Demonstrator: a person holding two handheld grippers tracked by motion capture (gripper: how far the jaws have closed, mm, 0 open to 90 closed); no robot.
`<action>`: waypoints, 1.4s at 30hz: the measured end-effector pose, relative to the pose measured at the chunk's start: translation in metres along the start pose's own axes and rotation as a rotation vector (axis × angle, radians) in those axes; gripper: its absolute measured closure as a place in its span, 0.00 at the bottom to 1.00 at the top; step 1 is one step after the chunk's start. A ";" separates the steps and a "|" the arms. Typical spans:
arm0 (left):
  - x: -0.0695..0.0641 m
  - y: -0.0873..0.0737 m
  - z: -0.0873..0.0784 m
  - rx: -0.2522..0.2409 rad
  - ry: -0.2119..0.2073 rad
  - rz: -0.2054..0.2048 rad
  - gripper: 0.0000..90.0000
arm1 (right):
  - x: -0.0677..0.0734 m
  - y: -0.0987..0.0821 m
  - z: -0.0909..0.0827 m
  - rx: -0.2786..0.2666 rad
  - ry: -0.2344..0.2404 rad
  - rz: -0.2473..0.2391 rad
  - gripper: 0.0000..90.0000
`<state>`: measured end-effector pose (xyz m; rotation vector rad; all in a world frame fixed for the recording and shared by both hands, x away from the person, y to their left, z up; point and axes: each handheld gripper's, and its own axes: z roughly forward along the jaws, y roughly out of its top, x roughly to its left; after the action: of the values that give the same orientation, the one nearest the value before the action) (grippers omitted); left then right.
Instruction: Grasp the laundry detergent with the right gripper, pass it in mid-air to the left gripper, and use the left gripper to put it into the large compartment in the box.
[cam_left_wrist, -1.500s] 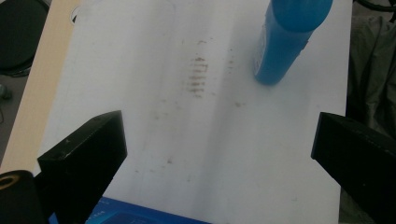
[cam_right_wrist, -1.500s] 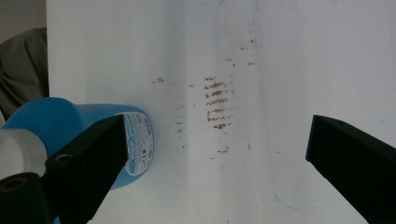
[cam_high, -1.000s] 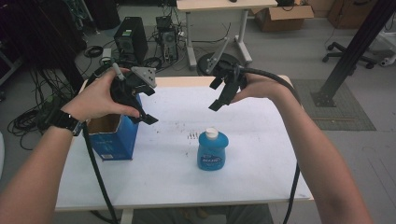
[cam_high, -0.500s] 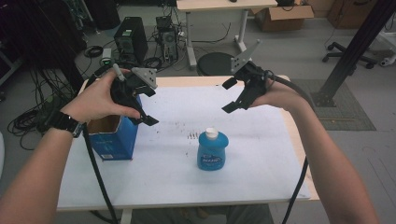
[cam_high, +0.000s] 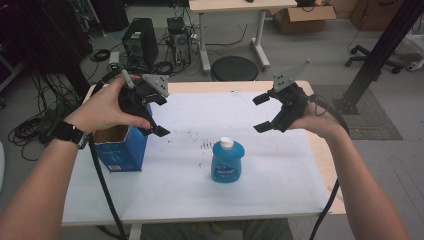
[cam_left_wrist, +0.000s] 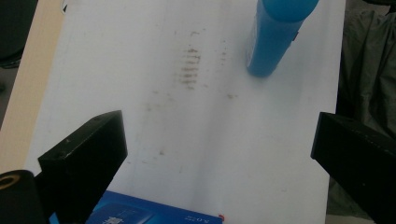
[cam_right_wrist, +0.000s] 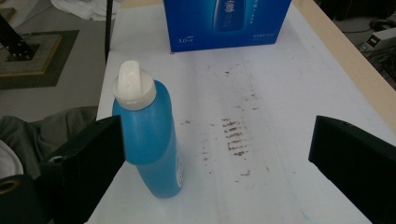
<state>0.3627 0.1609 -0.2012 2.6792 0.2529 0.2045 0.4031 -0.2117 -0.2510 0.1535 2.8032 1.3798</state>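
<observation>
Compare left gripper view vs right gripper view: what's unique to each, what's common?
Left gripper view alone: nothing extra, just the bottle's lower body and the box's top edge. Right gripper view alone: the bottle's white cap and the box's printed front. Both: blue bottle standing on the white table, blue box, brown smudges, jaws open.

Even, soft indoor light, faint shadows, mild blur, no glare on the white table (cam_high: 180, 180).
</observation>
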 end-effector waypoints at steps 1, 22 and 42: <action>0.000 0.000 0.000 0.004 -0.001 0.001 0.05 | 0.002 -0.003 0.000 -0.006 0.000 -0.001 0.04; -0.003 0.000 0.004 0.005 -0.012 0.010 0.05 | 0.027 -0.052 0.036 -0.091 0.040 0.021 0.04; -0.006 -0.003 0.003 -0.007 -0.015 0.017 0.05 | 0.041 -0.075 0.085 -0.149 0.073 0.064 0.03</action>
<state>0.3573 0.1607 -0.2060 2.6760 0.2246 0.1894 0.3610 -0.1865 -0.3605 0.1958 2.7605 1.6344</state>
